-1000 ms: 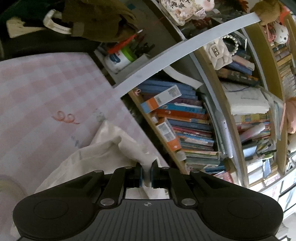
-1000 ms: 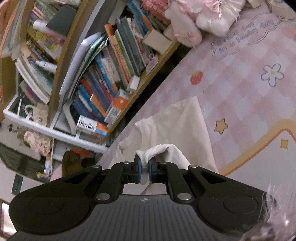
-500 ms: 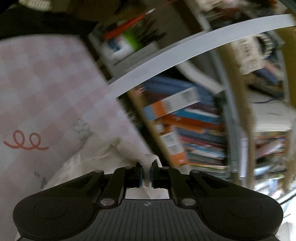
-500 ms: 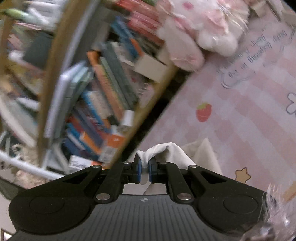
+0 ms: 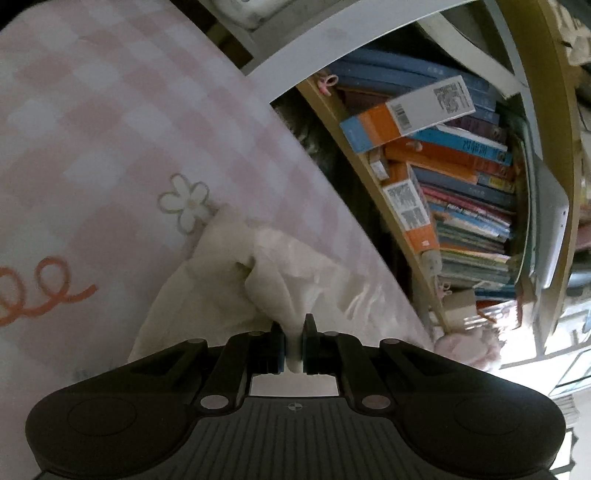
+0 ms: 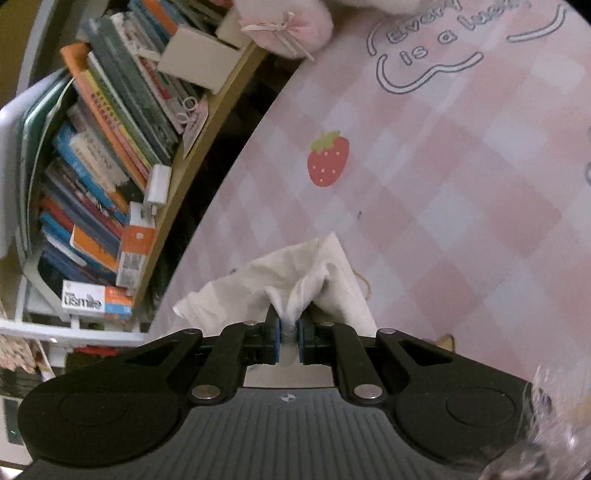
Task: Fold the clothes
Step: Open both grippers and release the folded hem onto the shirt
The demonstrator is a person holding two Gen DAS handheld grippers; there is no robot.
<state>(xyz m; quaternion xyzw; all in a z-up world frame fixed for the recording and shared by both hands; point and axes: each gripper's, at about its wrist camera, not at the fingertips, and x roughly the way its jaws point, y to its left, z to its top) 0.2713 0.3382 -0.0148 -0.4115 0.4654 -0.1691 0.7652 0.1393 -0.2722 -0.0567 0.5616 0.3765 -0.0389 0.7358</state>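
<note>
Left wrist view: the left gripper (image 5: 293, 343) has its fingers (image 5: 277, 347) pressed together on a bunched fold of the cream cloth (image 5: 229, 280). The cloth rises from the pinch in a crumpled ridge and spreads to the left and far side over the bench (image 5: 110, 122), which is covered in pink-and-white check with a printed flower (image 5: 184, 201) just beyond the cloth's far corner and an orange curl (image 5: 44, 288) to the left. The cloth lies near the bench's right edge. Past that edge stands a bookshelf (image 5: 461, 177) packed with books, an orange-and-white box (image 5: 406, 110) lying across the top of the stack. A bit of pink plush (image 5: 469, 347) shows at the near right.

Right wrist view: the right gripper (image 6: 290, 332) has its fingers (image 6: 275, 336) clamped on another gathered fold of the same cloth (image 6: 295, 273). The cloth fans out from the pinch to a point on the far side and a flap to the left, resting on the bench (image 6: 461, 184) close to its left edge. A printed strawberry (image 6: 327, 158) sits farther on, apart from the cloth, and outlined lettering (image 6: 443, 33) curves at the far end. A pink plush toy (image 6: 288, 22) lies at the far edge. The bookshelf (image 6: 92, 166) fills the left side, books leaning, a small white-and-orange box (image 6: 98, 301) on its near ledge.
</note>
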